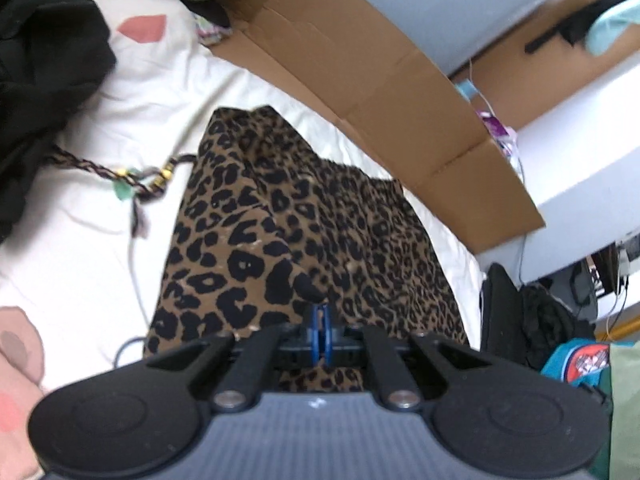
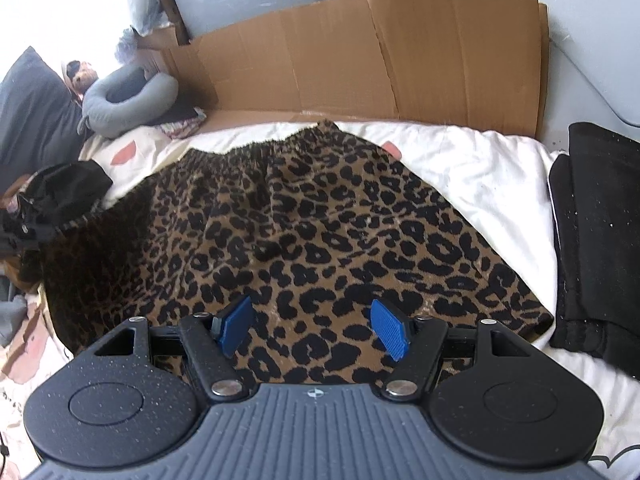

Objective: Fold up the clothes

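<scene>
A leopard-print skirt (image 2: 304, 216) lies on the white bedsheet (image 2: 480, 168), its elastic waistband at the far side. In the left wrist view the skirt (image 1: 288, 216) is drawn up in a ridge toward my left gripper (image 1: 320, 322). The blue pads there are pressed together on a pinched fold of the fabric. My right gripper (image 2: 313, 326) hovers over the skirt's near hem, its blue pads (image 2: 236, 326) wide apart with nothing between them. In the right wrist view the skirt's left side rises into shadow.
A flattened cardboard sheet (image 2: 360, 64) stands along the far side of the bed. Folded black clothes (image 2: 596, 240) lie at the right. A black garment (image 1: 44, 64) and a braided beaded cord (image 1: 120, 178) lie at the left, with a grey neck pillow (image 2: 128, 100) beyond.
</scene>
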`<state>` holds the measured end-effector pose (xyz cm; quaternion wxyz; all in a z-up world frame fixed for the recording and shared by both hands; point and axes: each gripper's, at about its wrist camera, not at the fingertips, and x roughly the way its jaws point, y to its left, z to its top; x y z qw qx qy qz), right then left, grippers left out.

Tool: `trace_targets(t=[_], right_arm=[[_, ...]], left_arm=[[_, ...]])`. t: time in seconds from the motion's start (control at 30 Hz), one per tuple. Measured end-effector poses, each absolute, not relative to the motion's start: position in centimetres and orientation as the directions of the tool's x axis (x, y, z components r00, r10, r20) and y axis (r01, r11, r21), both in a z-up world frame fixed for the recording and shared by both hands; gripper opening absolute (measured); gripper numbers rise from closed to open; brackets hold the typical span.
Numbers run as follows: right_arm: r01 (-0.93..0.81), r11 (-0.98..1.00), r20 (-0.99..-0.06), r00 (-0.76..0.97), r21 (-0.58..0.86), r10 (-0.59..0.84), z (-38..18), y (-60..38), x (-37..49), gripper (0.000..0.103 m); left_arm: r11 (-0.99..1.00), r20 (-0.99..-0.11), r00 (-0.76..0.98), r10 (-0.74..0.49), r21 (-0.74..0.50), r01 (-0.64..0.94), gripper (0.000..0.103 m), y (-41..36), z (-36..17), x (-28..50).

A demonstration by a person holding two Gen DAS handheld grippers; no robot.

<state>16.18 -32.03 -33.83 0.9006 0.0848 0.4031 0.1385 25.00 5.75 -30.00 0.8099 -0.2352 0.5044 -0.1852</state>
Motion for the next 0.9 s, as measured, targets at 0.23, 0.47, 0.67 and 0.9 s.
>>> trace_targets(t=[0.23, 0.47, 0.67, 0.9], right_arm=[[-0.205, 0.938, -0.689, 0.638, 0.279, 0.344, -33.5, -31.5, 16.3, 0.071], [-0.295, 0.92, -0.691, 0.609, 0.259, 0.39, -33.0, -29.2, 16.4, 0.071], [-0.403, 0.881, -0.672, 0.584, 0.246, 0.455, -32.1, -25.4, 16.8, 0.07], [-0.519, 0.819, -0.648, 0.539, 0.247, 0.537, -30.8, -21.1, 16.5, 0.068]], left_arm=[[0.817, -0.719, 0.436, -0.542, -0.573, 0.071, 0.003, 4.2, -29.7, 24.6], [0.771, -0.656, 0.485, -0.578, -0.633, 0.063, 0.003, 2.6, -30.1, 23.9], [0.762, -0.658, 0.459, -0.596, -0.644, 0.066, 0.003, 1.0, -30.8, 23.8], [0.734, -0.639, 0.438, -0.632, -0.675, 0.074, 0.003, -0.4, -31.2, 23.0]])
